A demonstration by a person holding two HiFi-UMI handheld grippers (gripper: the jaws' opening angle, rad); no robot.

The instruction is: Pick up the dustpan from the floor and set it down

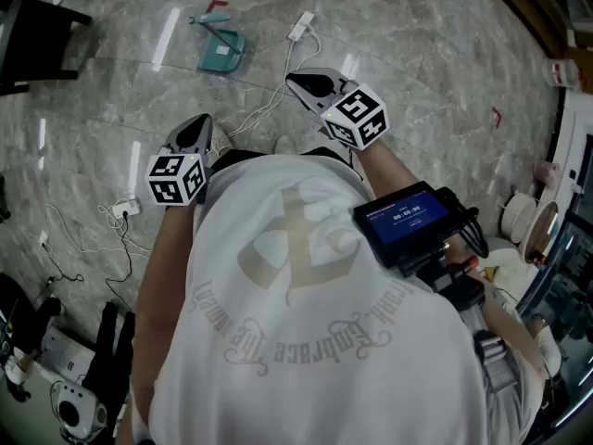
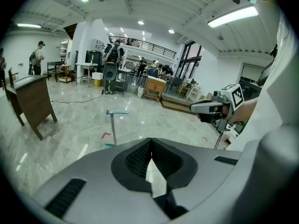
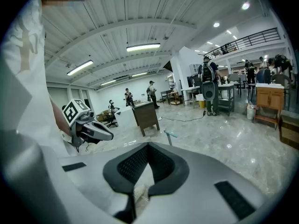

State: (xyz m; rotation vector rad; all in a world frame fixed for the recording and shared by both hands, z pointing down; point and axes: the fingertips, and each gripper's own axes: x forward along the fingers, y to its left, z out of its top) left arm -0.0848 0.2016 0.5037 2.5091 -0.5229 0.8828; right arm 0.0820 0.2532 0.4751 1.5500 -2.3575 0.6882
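Note:
The teal dustpan [image 1: 222, 52] sits on the marble floor ahead of me, its long handle upright. In the left gripper view only the handle [image 2: 112, 126] and a bit of the pan show above the jaws. In the right gripper view just the handle top [image 3: 169, 135] shows. My left gripper [image 1: 198, 121] is shut and empty, held in the air to the left of and well short of the pan. My right gripper [image 1: 291, 80] is also shut with nothing in it, to the right of the pan and apart from it. Each gripper appears in the other's view: the right gripper [image 2: 208, 107], the left gripper [image 3: 95, 130].
A white power strip [image 1: 301, 28] with cables lies on the floor just right of the dustpan, and another power strip [image 1: 125, 209] lies at the left. A dark wooden table [image 2: 30, 99] stands at the far left. Several people stand far back in the hall.

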